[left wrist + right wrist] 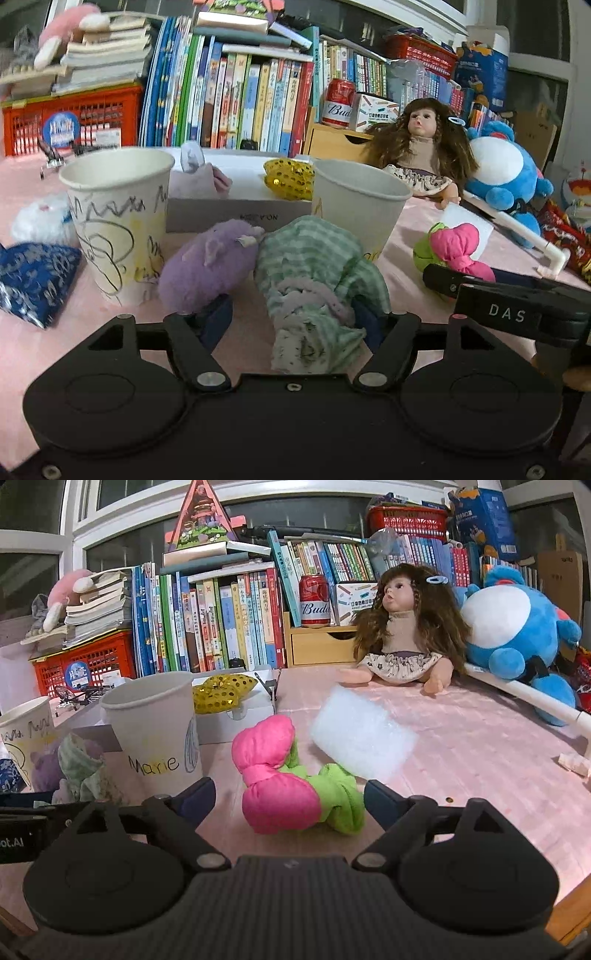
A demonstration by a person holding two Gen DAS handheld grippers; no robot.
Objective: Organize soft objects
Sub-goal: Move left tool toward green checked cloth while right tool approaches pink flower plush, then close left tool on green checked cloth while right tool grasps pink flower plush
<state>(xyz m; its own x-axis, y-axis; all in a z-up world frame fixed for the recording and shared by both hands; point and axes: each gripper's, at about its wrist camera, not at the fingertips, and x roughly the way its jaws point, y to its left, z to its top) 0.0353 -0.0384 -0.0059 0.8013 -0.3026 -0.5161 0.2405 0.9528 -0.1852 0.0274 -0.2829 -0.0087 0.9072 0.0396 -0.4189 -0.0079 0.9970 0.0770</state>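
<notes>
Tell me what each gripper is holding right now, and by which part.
Neither grips anything. The left gripper is open around the green checkered cloth bundle; contact cannot be told. The right gripper is open around the pink-and-green fabric toy, fingers apart from it.

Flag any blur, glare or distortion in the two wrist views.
Left wrist: strong fisheye bend, dark corners, blue pouch and white plush smeared at the left edge; green cloth sharp. Right wrist: same bend, white foam block blown out and soft, pink toy sharp, dim windows behind.
</notes>
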